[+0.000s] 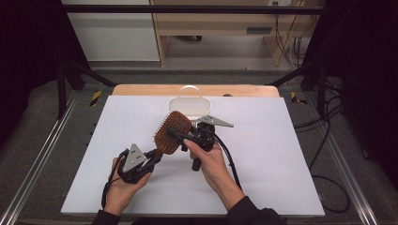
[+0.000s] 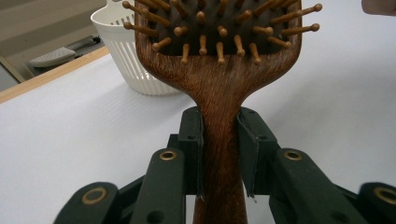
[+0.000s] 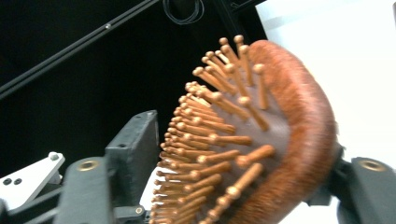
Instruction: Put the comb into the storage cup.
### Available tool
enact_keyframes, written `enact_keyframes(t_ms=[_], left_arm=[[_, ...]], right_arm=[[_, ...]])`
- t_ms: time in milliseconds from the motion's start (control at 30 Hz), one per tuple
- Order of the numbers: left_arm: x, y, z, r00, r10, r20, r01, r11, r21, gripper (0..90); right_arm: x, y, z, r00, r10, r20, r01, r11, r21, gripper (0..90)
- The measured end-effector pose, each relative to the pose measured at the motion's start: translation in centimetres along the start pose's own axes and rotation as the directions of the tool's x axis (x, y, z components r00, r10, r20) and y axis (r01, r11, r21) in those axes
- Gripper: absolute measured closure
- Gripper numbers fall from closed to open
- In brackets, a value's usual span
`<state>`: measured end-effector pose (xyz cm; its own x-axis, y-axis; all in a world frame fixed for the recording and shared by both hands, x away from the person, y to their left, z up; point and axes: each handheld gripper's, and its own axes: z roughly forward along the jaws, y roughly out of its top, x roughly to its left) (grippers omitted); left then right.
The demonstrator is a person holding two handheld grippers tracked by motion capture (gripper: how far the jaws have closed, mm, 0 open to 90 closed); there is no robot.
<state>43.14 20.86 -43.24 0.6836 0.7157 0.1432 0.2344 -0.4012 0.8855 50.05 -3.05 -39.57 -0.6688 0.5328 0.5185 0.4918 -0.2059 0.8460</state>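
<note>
The left tongs gripped a wooden hairbrush by its handle — in the left gripper view the two black jaws pressed flat against either side of the narrow neck, just below the paddle head. The hairbrush was held up off the white table, slanting from the left hand up and away toward the middle of the table, its pins facing the camera above.

The right tongs reached in from the other side, across the paddle head. In the right gripper view one jaw sat against the back rim of the head and the other stood close by the tips of the pins — whether it touched them could not be told, as the picture was blurred there. So the right tongs straddled the head, but a firm grip on it could not be confirmed. The right hand held its gripper just beside the brush.

Behind the hairbrush, near the far edge of the table, stood a white slatted basket.
</note>
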Motion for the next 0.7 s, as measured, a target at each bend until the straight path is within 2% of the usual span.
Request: enact_keyframes(t_ms=[233,333,567,700], left_arm=[[0.2,-0.1,0.1,0.9999,-0.016,0.005,0.016,0.9997,-0.017,72.3],[0.2,-0.2,0.3,0.9994,-0.033,0.006,0.033,0.9993,-0.015,72.2],[0.3,-0.3,0.3,0.9989,-0.046,0.008,0.046,0.9988,-0.016,72.0],[0.3,-0.4,0.4,0.9980,-0.063,0.007,0.063,0.9976,-0.029,71.3]], right_arm=[[-0.1,0.1,0.0,0.9979,0.058,-0.029,-0.059,0.998,-0.015,44.7],[0.1,0.1,-0.1,0.9982,0.056,-0.020,-0.057,0.998,-0.036,48.5],[0.5,0.1,0.1,0.9979,0.062,-0.021,-0.063,0.997,-0.038,51.9],[0.9,0.3,0.1,0.9990,0.041,-0.018,-0.042,0.998,-0.042,52.7]])
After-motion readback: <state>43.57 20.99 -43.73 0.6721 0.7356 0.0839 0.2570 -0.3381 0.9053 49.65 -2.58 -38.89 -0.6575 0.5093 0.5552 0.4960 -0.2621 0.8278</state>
